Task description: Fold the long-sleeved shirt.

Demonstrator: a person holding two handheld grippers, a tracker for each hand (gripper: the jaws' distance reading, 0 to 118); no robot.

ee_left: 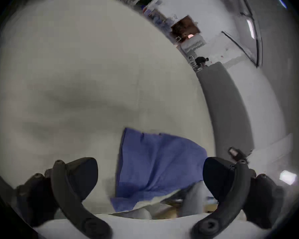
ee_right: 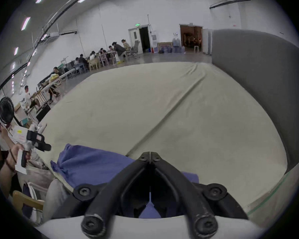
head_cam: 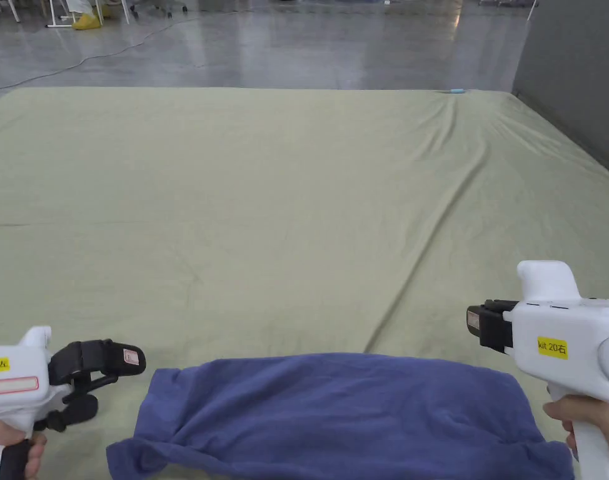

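Here the left gripper (head_cam: 119,369) fingers gape, the right gripper (ee_right: 150,154) fingers meet, flanking the blue shirt (head_cam: 341,415).

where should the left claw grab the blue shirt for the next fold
Probably the loose corner of the blue shirt at its left end. It sticks out past the bundle, so the open left claw, just beside it, can come in from the left.

A wide olive sheet (head_cam: 284,187) spreads out; beyond it glossy grey floor (head_cam: 297,44), a grey partition (ee_right: 259,66) at its right edge, people at tables (ee_right: 100,56) behind.
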